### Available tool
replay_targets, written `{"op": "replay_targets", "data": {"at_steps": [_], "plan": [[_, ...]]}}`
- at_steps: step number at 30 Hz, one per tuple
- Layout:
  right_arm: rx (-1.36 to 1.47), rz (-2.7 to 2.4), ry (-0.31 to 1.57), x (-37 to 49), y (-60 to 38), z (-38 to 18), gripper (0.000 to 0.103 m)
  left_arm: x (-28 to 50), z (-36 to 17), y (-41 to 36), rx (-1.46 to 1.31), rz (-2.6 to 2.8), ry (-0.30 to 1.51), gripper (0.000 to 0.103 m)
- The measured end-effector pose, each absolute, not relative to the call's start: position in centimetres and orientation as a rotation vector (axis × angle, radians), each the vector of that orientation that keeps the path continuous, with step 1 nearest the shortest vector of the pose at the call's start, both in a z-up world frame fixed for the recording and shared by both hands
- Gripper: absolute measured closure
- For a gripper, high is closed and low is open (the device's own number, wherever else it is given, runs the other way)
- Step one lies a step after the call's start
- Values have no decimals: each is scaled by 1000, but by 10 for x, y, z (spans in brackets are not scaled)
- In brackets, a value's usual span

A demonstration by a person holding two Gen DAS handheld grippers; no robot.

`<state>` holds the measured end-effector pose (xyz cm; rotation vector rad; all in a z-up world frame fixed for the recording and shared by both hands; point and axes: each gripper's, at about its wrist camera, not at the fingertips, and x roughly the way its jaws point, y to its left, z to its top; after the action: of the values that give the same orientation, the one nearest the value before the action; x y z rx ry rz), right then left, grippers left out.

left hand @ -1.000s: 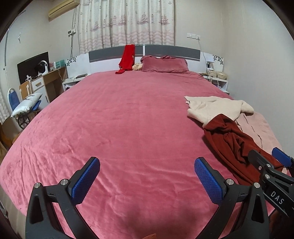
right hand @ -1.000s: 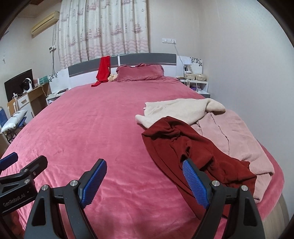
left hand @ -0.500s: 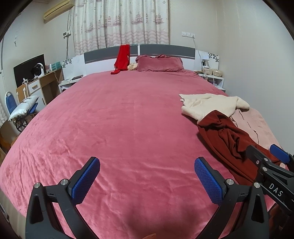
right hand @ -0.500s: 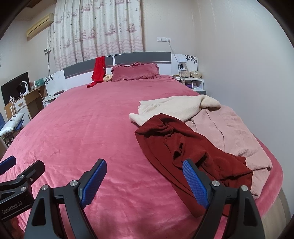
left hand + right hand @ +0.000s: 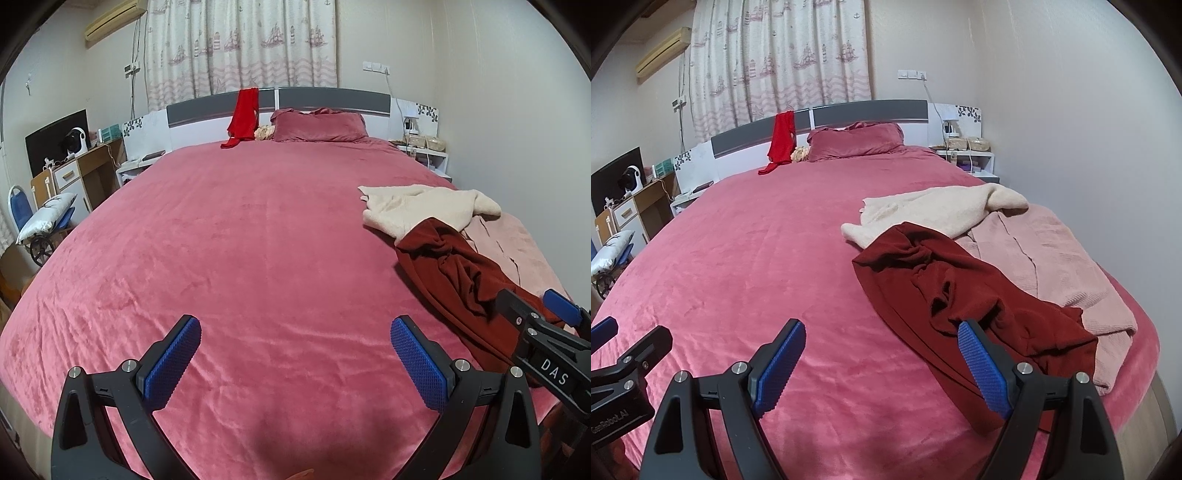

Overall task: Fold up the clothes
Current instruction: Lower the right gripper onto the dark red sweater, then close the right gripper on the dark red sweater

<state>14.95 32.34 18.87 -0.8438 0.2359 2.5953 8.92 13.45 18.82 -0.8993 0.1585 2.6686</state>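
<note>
Both sets of fingers wide open w/ nothing held, but your right gripper [image 5: 882, 362] is way closer: red top [image 5: 964, 291] lies just ahead-right, long axis running diagonally away from you.

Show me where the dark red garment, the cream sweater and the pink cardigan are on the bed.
dark red garment [image 5: 964, 280], right wrist view, on its crumpled middle.
cream sweater [image 5: 934, 214], right wrist view, on its flat body.
pink cardigan [image 5: 1060, 266], right wrist view, on its front panel.

Black plastic frames on left gripper [image 5: 295, 363] and right gripper [image 5: 882, 365], silver screw heads at the joints, blue dimpled pads [image 5: 419, 363] inside each finger. White lettering "DAS" on the right one, "GenRobot.AI" on the left.
</note>
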Motion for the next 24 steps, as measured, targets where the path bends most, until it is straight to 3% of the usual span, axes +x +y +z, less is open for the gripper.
{"op": "replay_targets", "data": {"at_steps": [10, 18, 24], "plan": [[-894, 2533, 249, 157, 403, 177, 17, 87, 185, 132, -909, 2667, 161, 0], [-1069, 2471, 61, 147, 453, 145, 17, 88, 182, 135, -909, 2649, 189, 0], [-1269, 2431, -226, 114, 463, 109, 17, 89, 180, 135, -915, 2653, 217, 0]]}}
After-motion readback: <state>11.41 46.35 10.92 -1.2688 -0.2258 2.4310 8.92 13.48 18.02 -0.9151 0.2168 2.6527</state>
